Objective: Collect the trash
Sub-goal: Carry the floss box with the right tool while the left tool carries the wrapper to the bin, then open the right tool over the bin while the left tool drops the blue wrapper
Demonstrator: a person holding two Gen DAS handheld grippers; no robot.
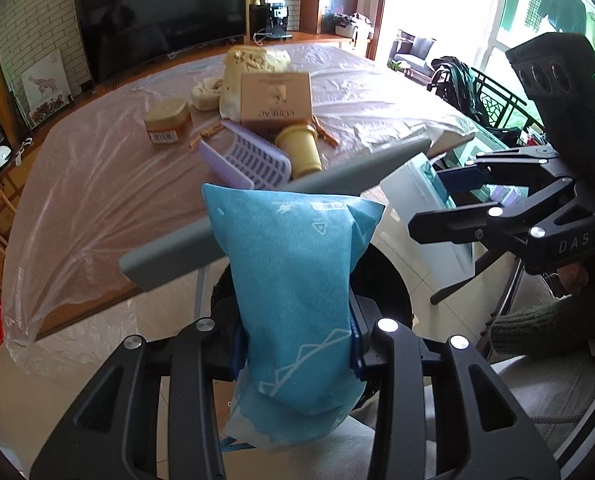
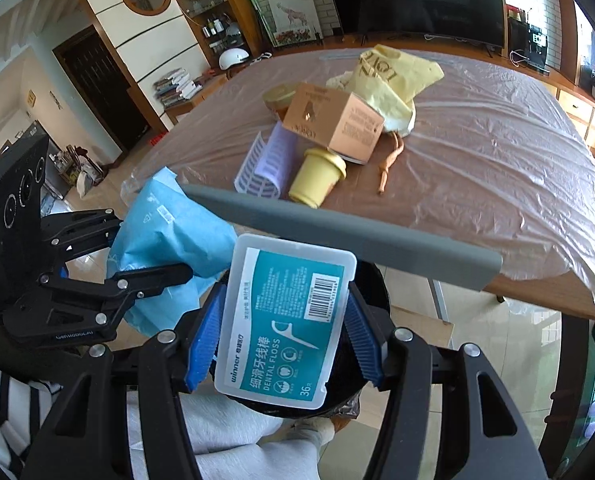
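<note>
Left gripper (image 1: pixel 295 354): fingers clamped on blue pouch (image 1: pixel 297 280), held over black bin (image 2: pixel 371 292) below counter (image 1: pixel 97 168) near edge. Right gripper (image 2: pixel 283 344): fingers clamped on floss box (image 2: pixel 283 320), also above bin. Best to centre each over opening before release, one at a time, clear of grey chair back (image 2: pixel 337 232). Bin contents hidden. Remaining trash mid-counter: carton (image 2: pixel 333 122), yellow cup (image 2: pixel 317 178), purple basket (image 2: pixel 265 164), yellow bag (image 2: pixel 393 76).

The black bin (image 2: pixel 371 280) is mostly hidden behind the dental floss box (image 2: pixel 285 320) and the grey bar (image 2: pixel 337 228). The blue pouch (image 1: pixel 293 300) covers the bin's opening in the left wrist view. The brown box (image 1: pixel 276 98) print is too blurred to read.
</note>
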